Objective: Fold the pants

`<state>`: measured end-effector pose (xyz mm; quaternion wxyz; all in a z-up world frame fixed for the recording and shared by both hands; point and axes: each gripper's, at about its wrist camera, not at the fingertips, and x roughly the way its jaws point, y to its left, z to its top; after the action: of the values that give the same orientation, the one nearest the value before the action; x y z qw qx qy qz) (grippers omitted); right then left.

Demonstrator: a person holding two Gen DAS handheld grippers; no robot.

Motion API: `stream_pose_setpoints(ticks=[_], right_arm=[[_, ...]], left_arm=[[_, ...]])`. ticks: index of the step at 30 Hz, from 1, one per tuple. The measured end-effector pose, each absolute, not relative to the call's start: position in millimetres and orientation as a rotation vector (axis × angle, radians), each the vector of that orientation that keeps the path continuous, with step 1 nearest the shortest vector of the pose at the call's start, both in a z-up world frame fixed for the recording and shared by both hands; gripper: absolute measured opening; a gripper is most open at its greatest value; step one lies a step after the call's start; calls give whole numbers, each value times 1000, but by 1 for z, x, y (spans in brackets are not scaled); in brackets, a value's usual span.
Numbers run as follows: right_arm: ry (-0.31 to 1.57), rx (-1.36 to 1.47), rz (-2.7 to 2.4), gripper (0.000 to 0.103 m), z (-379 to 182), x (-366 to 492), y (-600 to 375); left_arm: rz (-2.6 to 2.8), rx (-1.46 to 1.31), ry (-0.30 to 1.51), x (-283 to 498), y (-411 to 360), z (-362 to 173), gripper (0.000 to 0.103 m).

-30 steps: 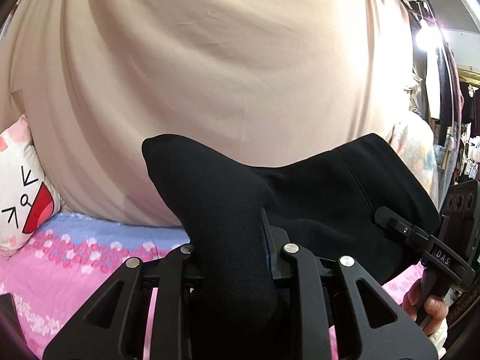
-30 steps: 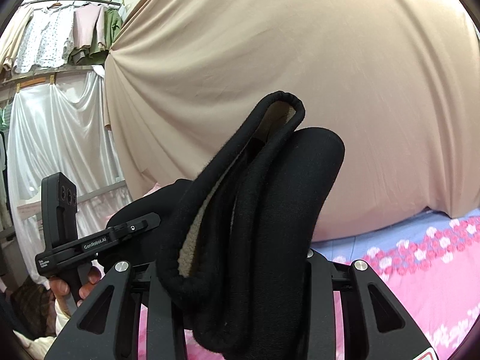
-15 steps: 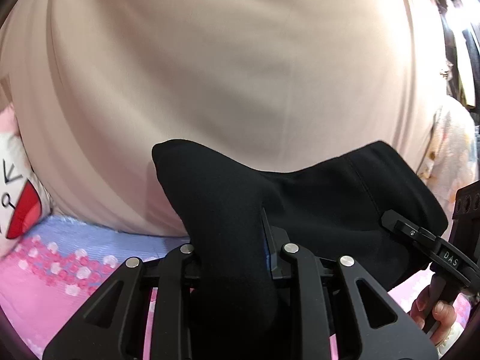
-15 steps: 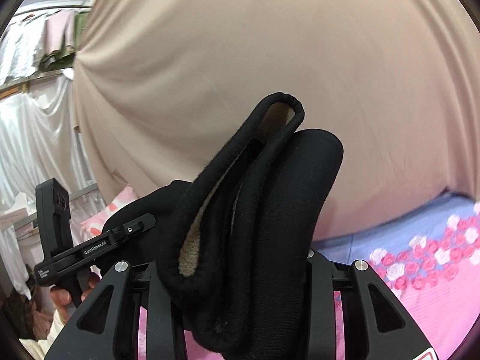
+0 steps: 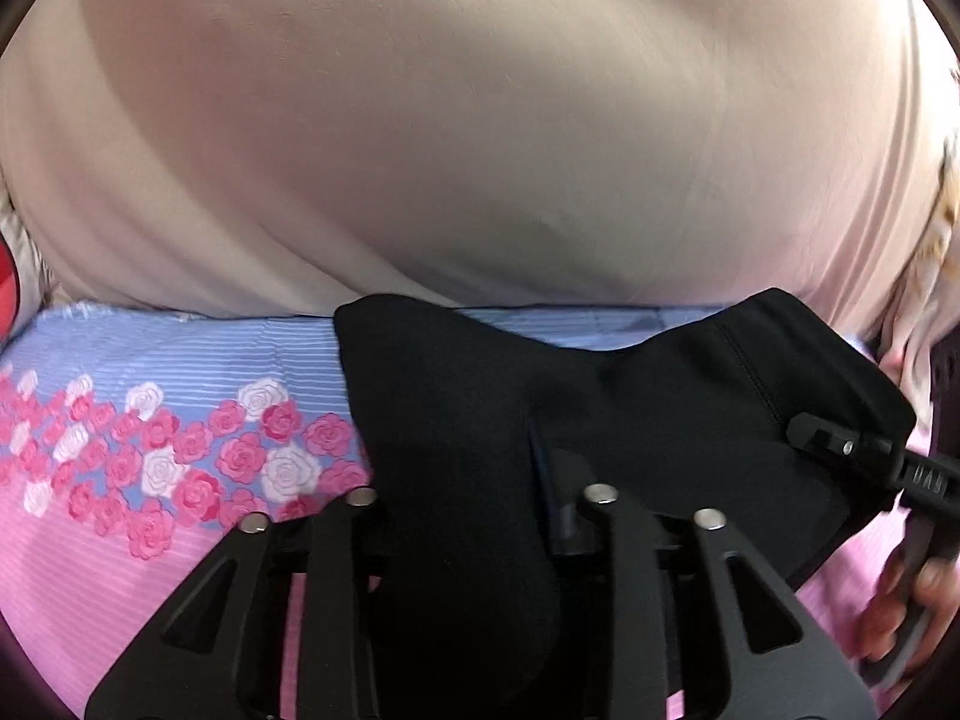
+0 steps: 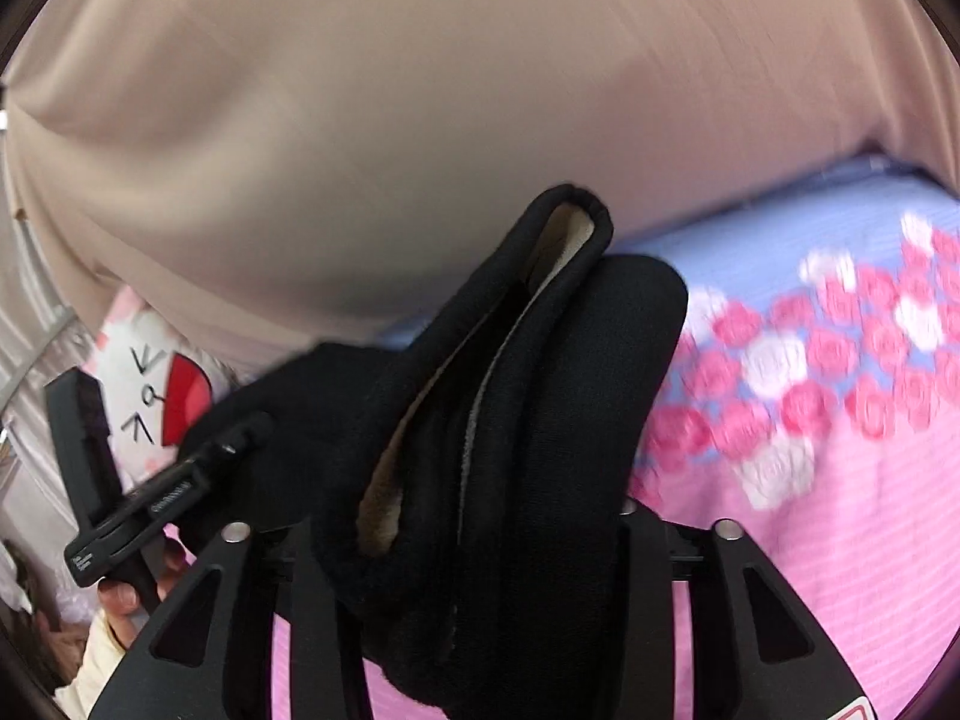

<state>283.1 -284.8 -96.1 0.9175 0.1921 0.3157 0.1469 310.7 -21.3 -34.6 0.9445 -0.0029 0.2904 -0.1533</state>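
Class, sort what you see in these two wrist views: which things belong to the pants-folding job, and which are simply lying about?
Part of the job:
- black pants, bunched between both tools
- left tool, opening
- right tool, opening
- rose-print bedsheet, the folding surface

Lying about:
- cat-face pillow
- beige curtain behind the bed

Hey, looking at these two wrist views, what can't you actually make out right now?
- Left wrist view: the left hand-held gripper has its fingertips and pads buried in the black pants, so contact cannot be seen as the jaws open.
- Right wrist view: the right hand-held gripper is covered the same way.
- Both views: the rest of the pants is cut off by the bottom edge.
- Right wrist view: the rose-print sheet is motion-blurred.
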Motion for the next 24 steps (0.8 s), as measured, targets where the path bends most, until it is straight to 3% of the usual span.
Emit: stream_pose_setpoints(ticks=[2, 6, 10, 12, 14, 16, 20, 22, 24], right_arm=[[709, 447, 272, 58, -103, 283, -294], [742, 592, 145, 62, -108, 255, -331], [597, 552, -29, 57, -78, 205, -346], [534, 459, 32, 32, -56, 189, -325], [514, 391, 92, 30, -45, 184, -299], [524, 318, 135, 22, -45, 188, -271], [645, 240, 132, 19, -76, 216, -253], [713, 251, 112, 4, -98, 228, -263], [727, 299, 126, 0, -109, 232, -281]], left_arm=[[-285, 11, 612, 309, -20, -41, 50], [-111, -5, 650, 294, -2, -39, 98], [131, 82, 683, 264, 17, -26, 98], [120, 72, 690, 250, 22, -16, 98], [111, 56, 690, 245, 20, -10, 98], [77, 60, 706, 241, 7, -7, 98], [46, 73, 724, 249, -18, -13, 98], [42, 115, 735, 252, -27, -24, 98], [57, 148, 753, 255, -27, -35, 98]])
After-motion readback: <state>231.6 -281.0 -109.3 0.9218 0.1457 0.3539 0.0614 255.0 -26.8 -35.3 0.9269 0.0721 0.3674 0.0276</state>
